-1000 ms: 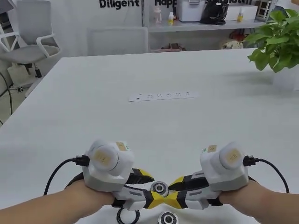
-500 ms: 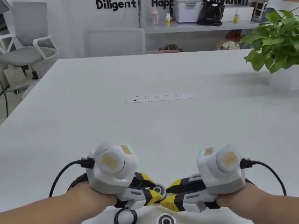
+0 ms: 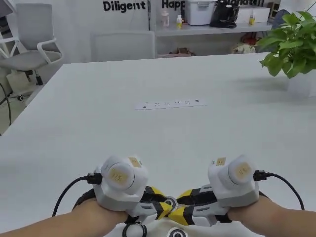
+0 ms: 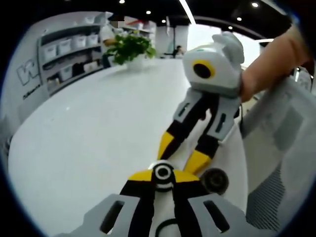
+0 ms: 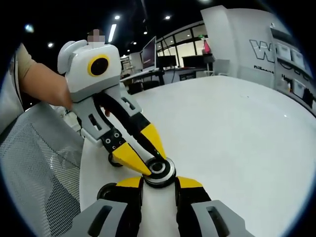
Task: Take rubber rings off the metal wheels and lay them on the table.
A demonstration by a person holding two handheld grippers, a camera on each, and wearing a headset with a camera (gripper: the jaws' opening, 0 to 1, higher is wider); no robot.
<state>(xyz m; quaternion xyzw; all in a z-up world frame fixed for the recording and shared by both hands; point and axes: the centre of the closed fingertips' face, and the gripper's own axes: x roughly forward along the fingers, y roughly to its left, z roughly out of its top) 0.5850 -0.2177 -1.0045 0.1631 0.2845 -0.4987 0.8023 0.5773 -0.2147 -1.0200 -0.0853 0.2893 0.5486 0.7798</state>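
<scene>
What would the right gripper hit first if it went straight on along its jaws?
The metal wheel held between its own jaw tips; the right gripper looks shut on it. Just past the wheel, the left gripper touches it with yellow tips and would come next.

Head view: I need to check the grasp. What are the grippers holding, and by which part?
Both hold one metal wheel by its rim: the left gripper and the right gripper, from opposite sides.
</scene>
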